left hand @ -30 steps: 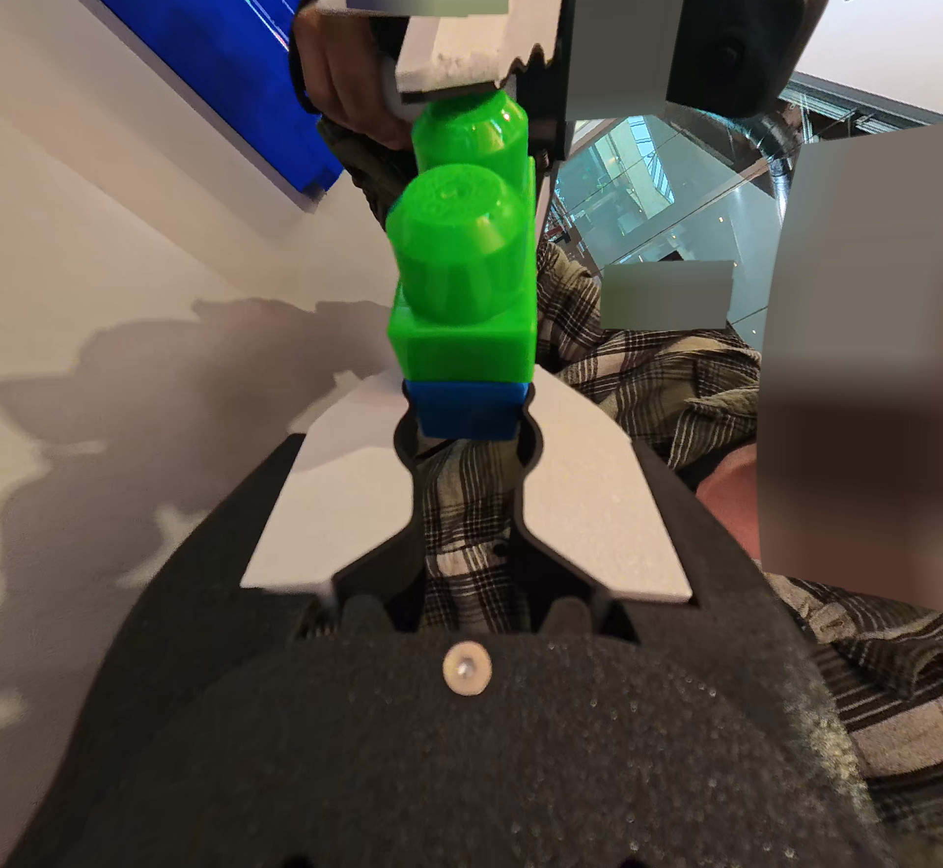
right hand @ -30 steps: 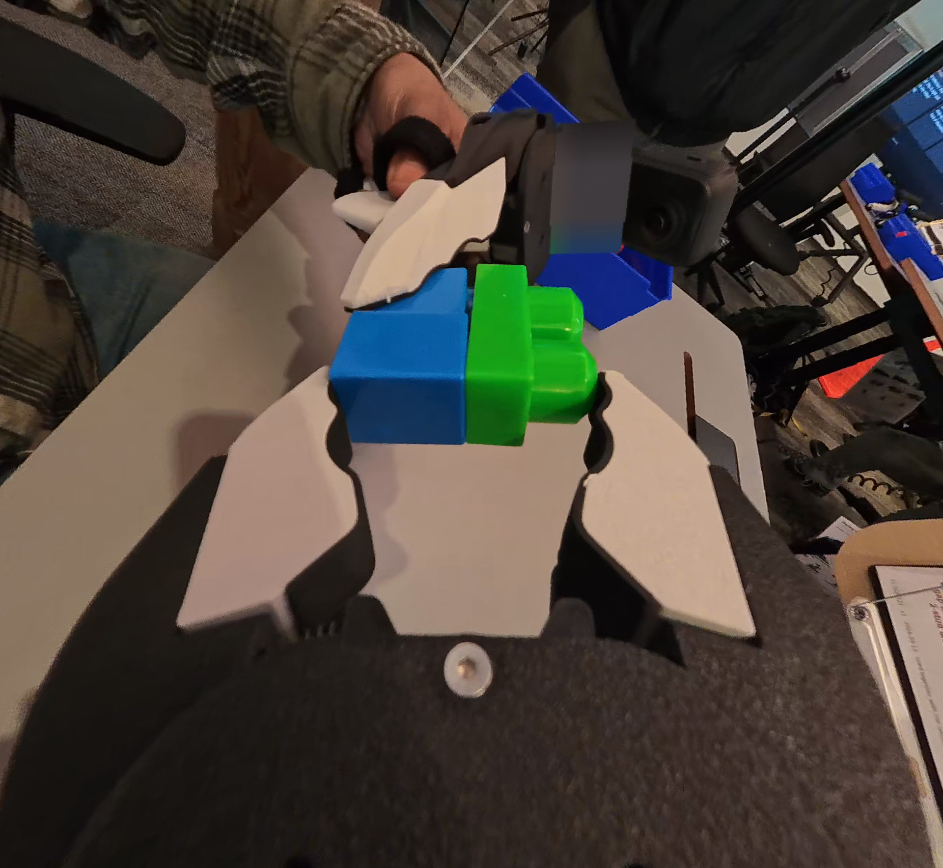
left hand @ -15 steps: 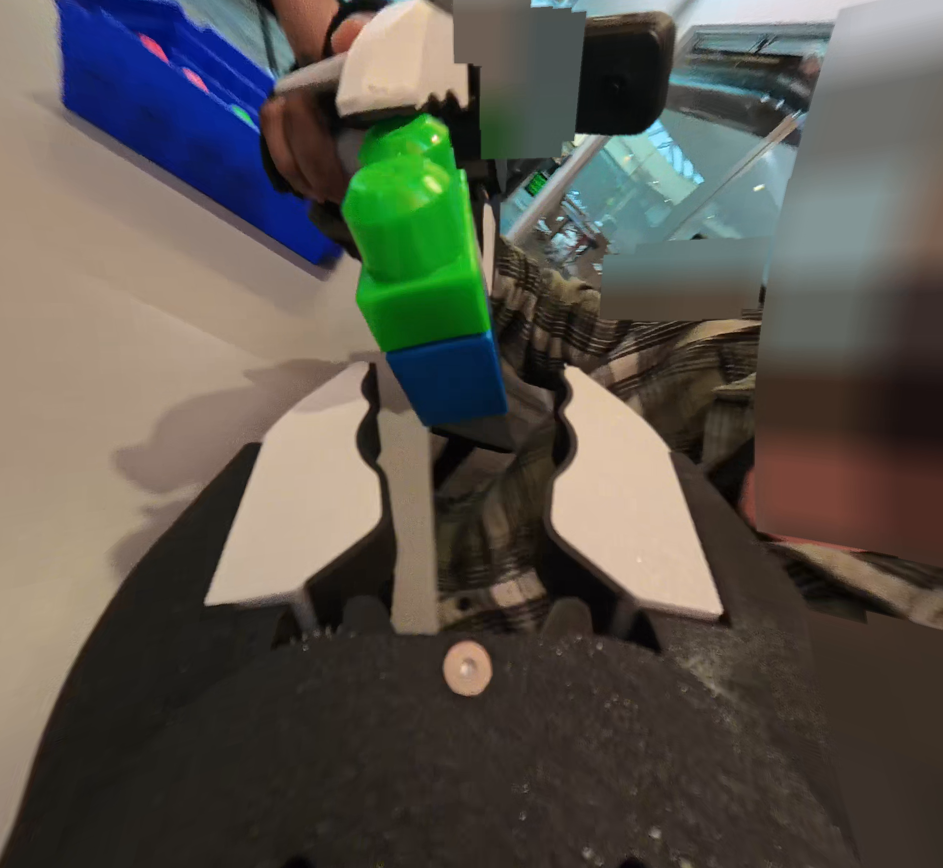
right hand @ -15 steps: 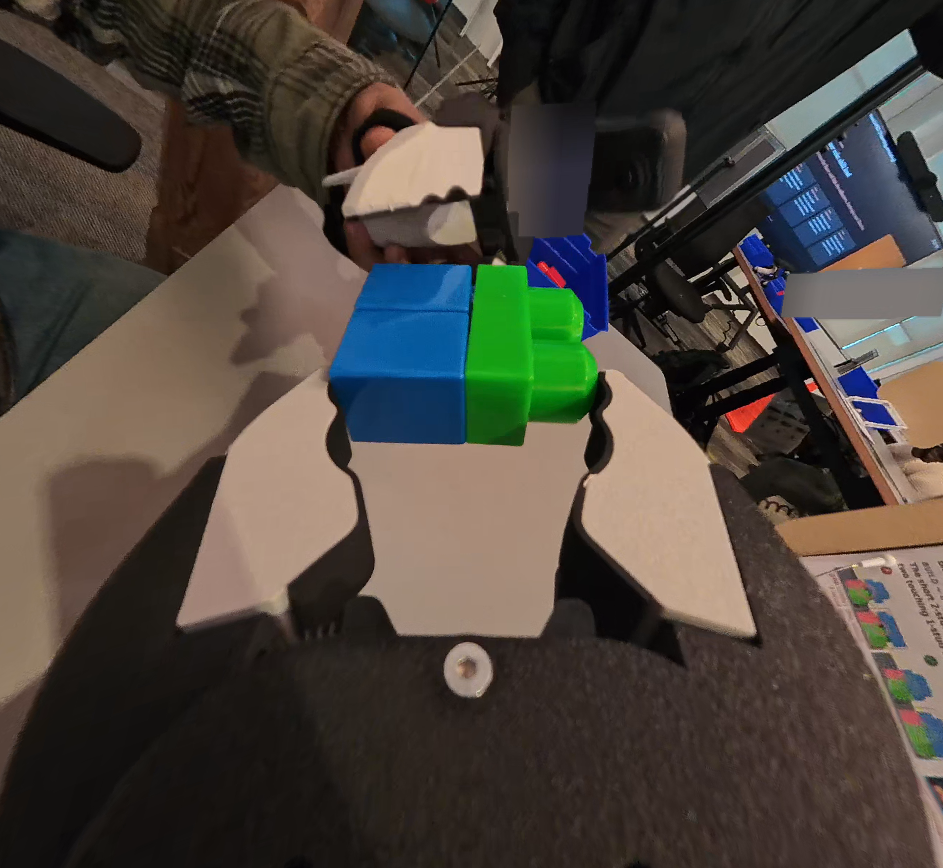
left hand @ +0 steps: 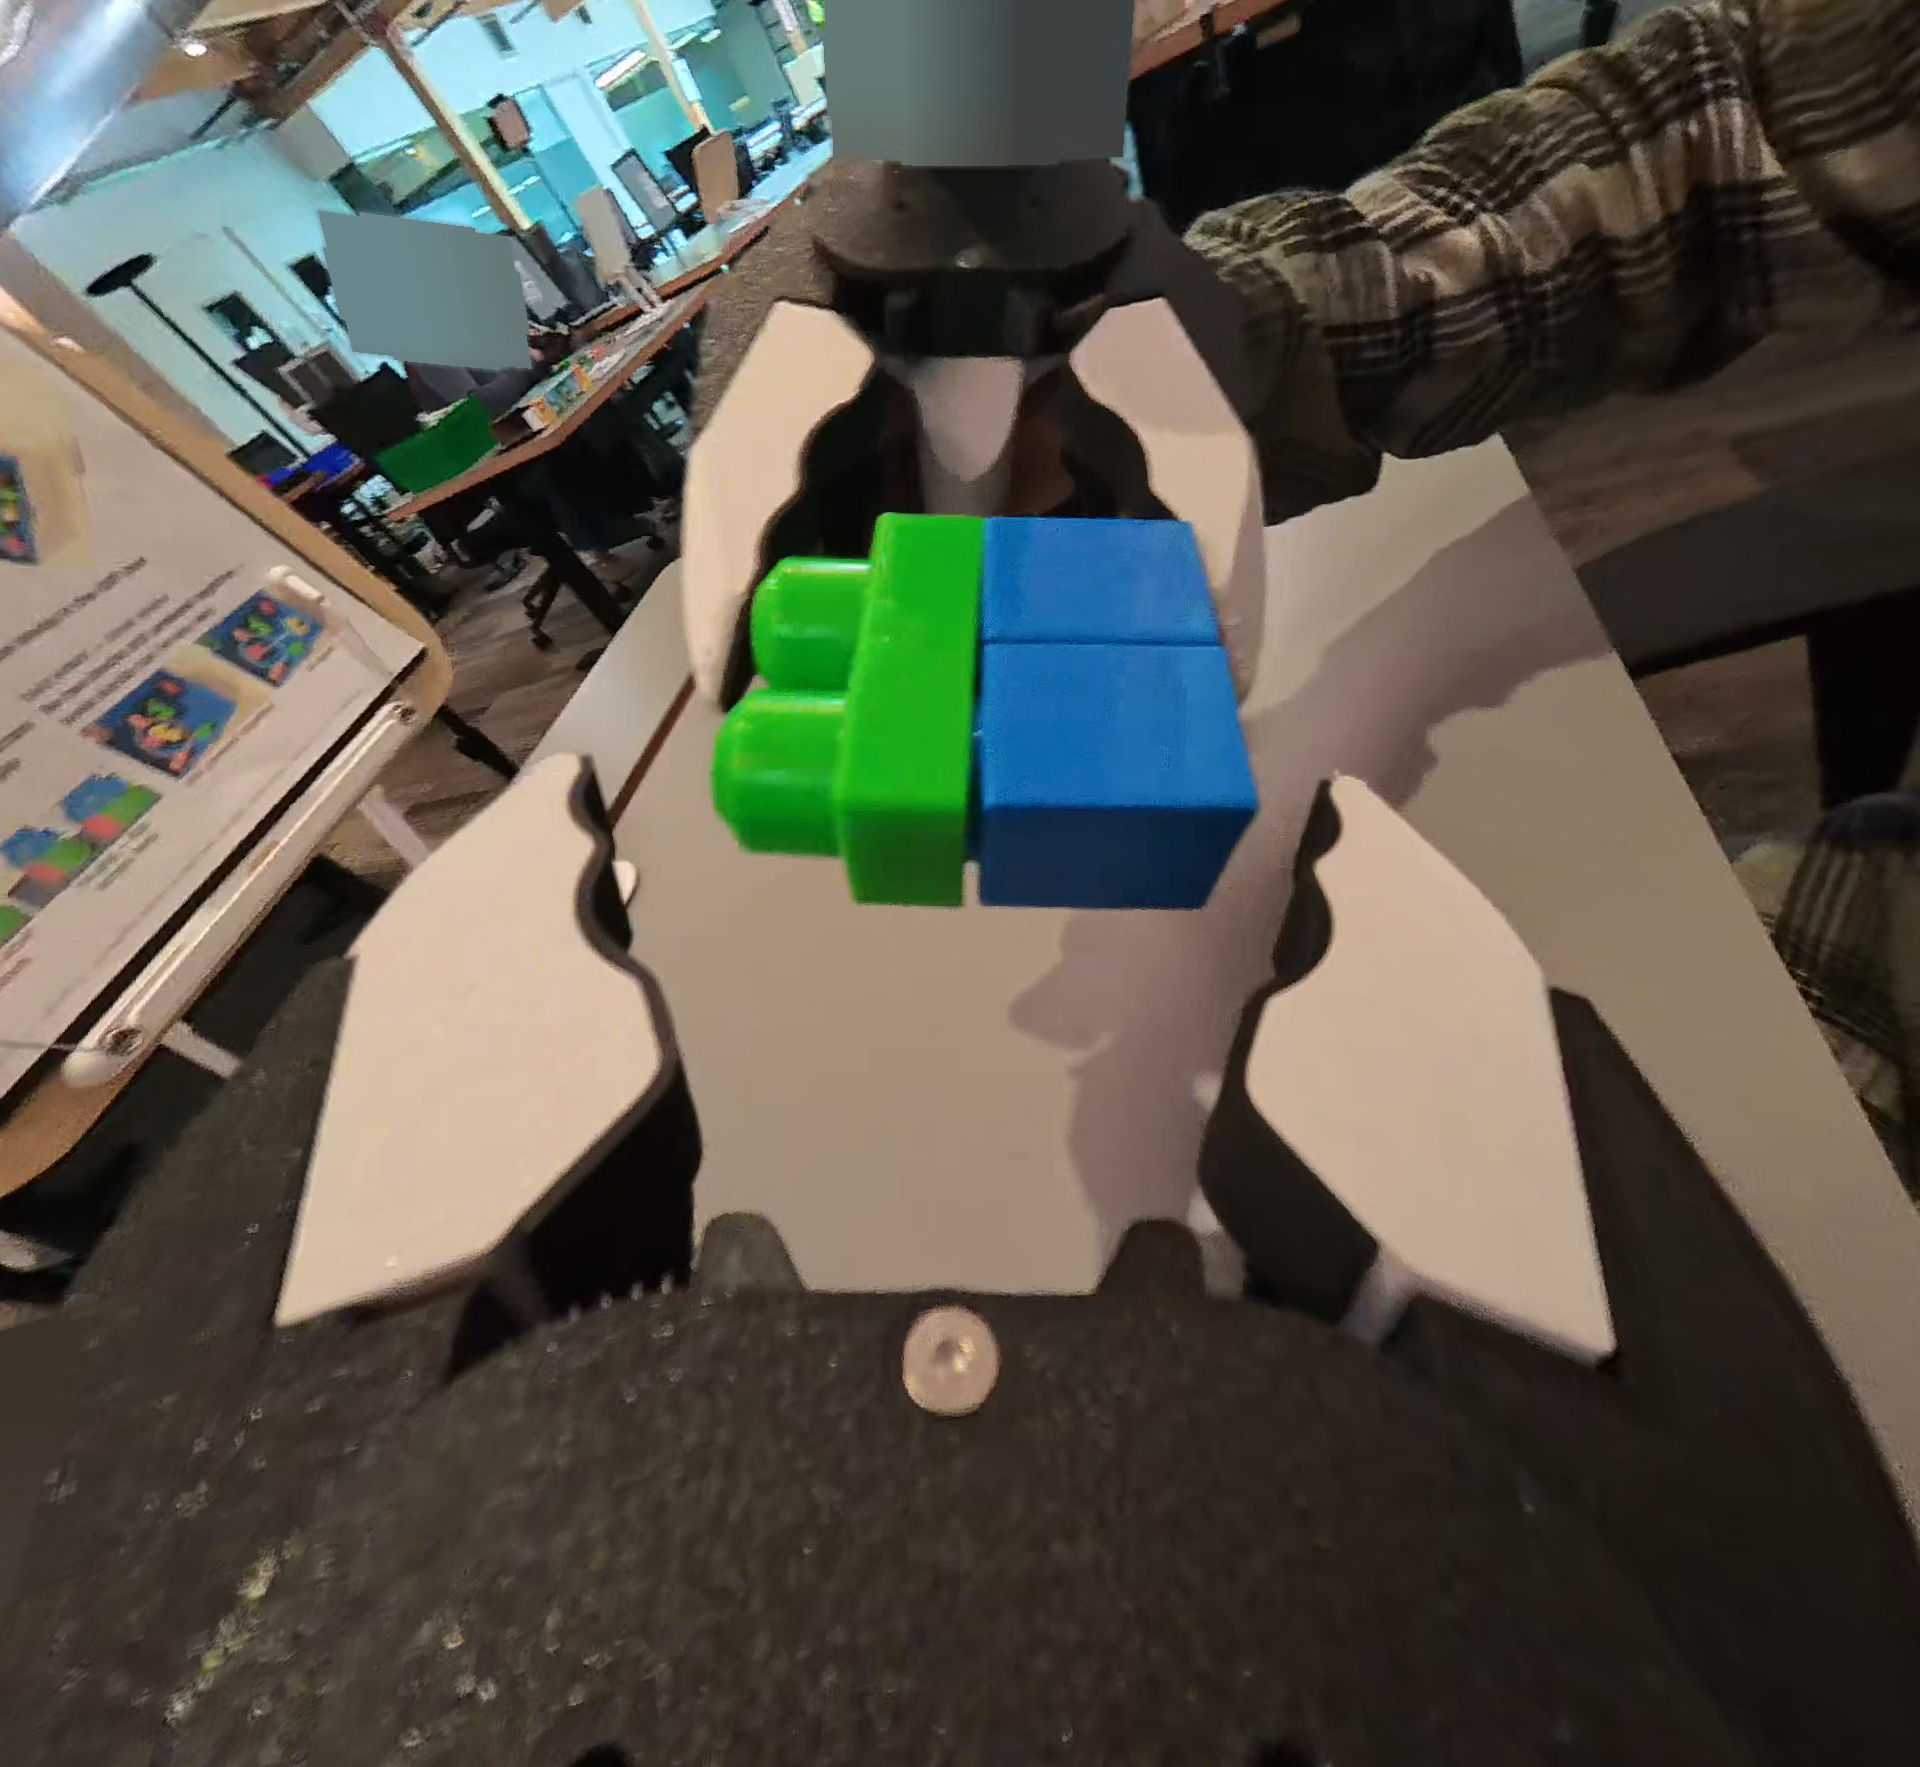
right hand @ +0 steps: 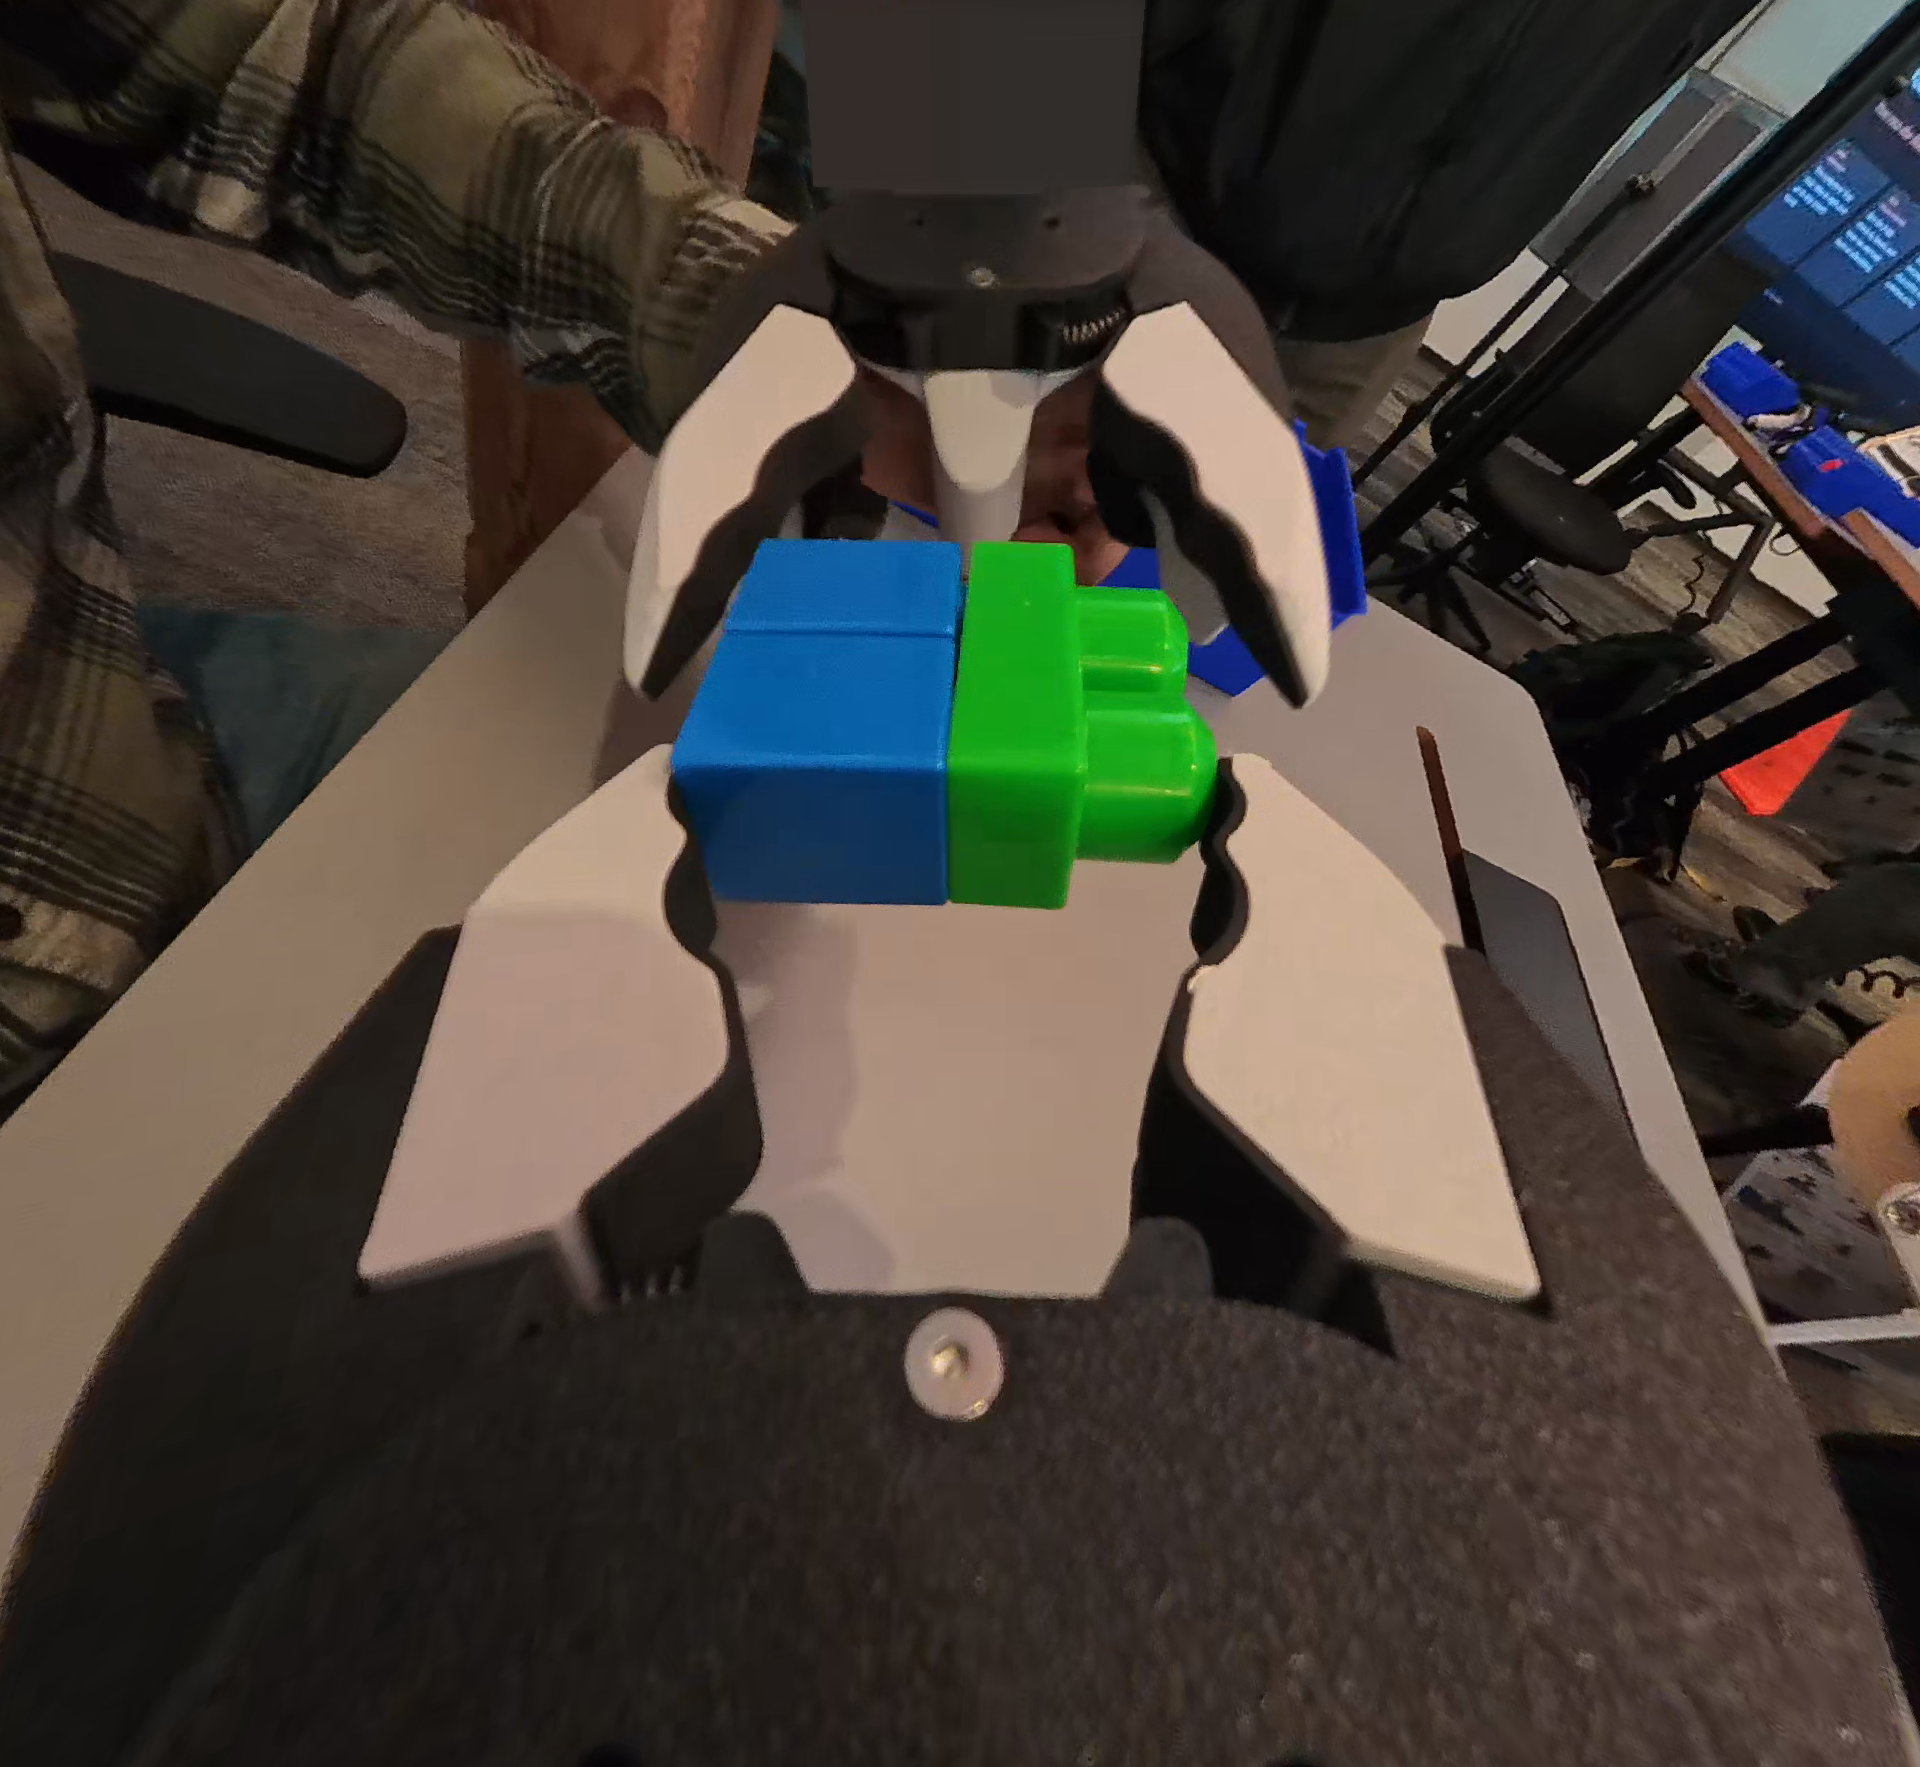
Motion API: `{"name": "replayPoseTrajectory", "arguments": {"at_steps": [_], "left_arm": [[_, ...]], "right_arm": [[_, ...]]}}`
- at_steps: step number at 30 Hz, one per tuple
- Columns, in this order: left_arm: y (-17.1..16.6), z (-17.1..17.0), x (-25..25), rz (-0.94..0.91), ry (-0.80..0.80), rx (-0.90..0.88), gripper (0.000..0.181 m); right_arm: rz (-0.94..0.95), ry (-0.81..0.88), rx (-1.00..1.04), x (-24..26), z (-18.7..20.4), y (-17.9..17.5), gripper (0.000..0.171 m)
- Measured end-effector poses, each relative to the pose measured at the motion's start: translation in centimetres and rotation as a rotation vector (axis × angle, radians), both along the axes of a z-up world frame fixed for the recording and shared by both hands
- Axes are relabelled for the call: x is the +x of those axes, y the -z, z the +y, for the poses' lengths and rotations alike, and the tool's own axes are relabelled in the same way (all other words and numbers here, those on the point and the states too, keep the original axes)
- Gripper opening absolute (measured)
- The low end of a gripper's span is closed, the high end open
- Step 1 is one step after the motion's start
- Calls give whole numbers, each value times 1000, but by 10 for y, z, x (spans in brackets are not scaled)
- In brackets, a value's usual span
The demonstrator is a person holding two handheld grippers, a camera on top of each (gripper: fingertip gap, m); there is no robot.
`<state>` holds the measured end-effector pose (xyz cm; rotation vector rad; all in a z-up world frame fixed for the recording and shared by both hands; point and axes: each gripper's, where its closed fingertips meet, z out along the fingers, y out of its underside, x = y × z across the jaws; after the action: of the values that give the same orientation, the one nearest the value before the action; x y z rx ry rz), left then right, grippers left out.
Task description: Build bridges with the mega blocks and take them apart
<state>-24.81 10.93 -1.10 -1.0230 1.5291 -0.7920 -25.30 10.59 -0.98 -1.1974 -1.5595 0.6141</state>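
Observation:
A green mega block (right hand: 1013,730) with two studs is joined to blue blocks (right hand: 831,761), lying sideways above the grey table (right hand: 935,1094). My right gripper (right hand: 951,782) is shut on this stack, one finger on the blue end, the other on the green studs. My left gripper (left hand: 961,787) is wide open and empty, its fingertips just short of the stack (left hand: 977,720). The two grippers face each other. The left gripper also shows in the right wrist view (right hand: 977,678), open behind the stack. The right gripper shows in the left wrist view (left hand: 977,678).
An instruction board (left hand: 156,678) stands at the table's edge in the left wrist view. A blue bin (right hand: 1330,512) sits behind the left gripper. Plaid sleeves (right hand: 416,159) reach in from the side. A chair armrest (right hand: 208,387) is beyond the table edge.
My left gripper let go of the blue end, opened wide and swung round to face the right gripper. The right gripper has kept its hold on the stack.

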Motion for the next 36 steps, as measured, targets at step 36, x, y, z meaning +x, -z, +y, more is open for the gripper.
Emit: {"name": "replayPoseTrajectory", "arguments": {"at_steps": [36], "left_arm": [[-25, -16, -8, -188, 329, -1106, 84]], "right_arm": [[7, 40, 348, 5, 3, -10, 91]]}}
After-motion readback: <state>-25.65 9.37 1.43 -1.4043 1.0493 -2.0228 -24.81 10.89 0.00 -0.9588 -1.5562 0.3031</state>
